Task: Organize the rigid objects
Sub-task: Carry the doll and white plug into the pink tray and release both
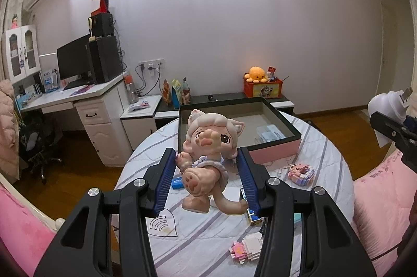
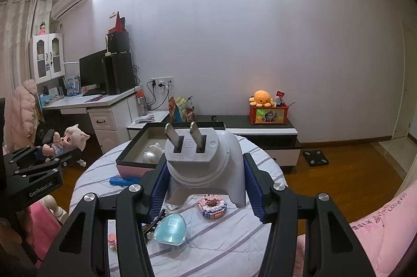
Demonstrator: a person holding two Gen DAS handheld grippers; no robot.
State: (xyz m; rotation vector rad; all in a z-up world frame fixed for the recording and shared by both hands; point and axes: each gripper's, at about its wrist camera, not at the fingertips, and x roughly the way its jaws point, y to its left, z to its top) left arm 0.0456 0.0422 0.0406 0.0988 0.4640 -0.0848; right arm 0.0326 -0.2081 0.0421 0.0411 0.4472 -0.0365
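1. Carry step in hand: left gripper (image 1: 206, 167) clamped on the cat-eared doll figure (image 1: 208, 154), pads pressing its arm and skirt, figure held clear above the round table (image 1: 198, 238).
2. Right gripper (image 2: 206, 183) clamped on the white plug-in device (image 2: 206, 159), 2 flat prongs pointing up and away, also lifted off the table.
3. Likely destination: the open black-and-pink box (image 1: 276, 150) at the far side of the table, just beyond both held items. Already holding a small white figure (image 2: 153, 153) and some flat packets (image 1: 268, 132).
4. Next move, as judged: forward over the near wall of the box, then down and release, 1 hand at a time to avoid crowding.
5. Needing care: clearing the box's near rim; keeping the doll off the packets and the plug off the white figure.
6. Left on the table: 2 pink brick models (image 1: 299, 172) (image 1: 247, 248), a blue flat piece (image 2: 122, 180), a teal-lidded clear case (image 2: 170, 231).
7. Not in the way: desk with monitor (image 1: 73, 61), orange octopus plush (image 2: 262, 98) on a low cabinet behind.
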